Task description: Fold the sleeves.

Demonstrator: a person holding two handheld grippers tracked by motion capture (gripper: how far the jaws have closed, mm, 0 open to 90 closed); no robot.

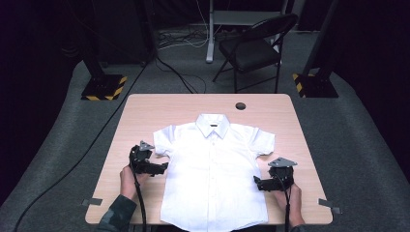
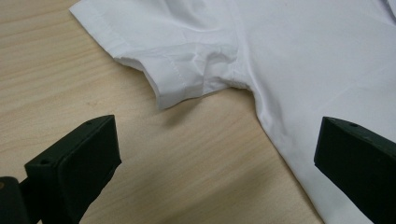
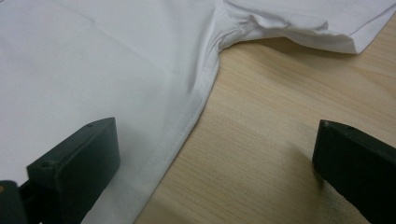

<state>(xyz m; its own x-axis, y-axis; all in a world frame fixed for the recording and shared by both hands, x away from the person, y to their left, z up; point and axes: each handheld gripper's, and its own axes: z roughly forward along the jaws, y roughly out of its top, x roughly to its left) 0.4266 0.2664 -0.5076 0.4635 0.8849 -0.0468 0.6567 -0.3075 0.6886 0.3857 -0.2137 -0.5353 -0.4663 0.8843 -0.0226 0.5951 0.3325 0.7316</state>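
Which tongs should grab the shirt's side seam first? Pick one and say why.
Right, probably. The right tongs already straddle the white shirt's side seam, one jaw over the cloth, one over the table. The left tongs are open mostly over bare wood.

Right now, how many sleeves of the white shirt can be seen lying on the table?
2. The left sleeve lies spread beside the left gripper; the right sleeve lies spread above the right gripper. Both rest flat on the table.
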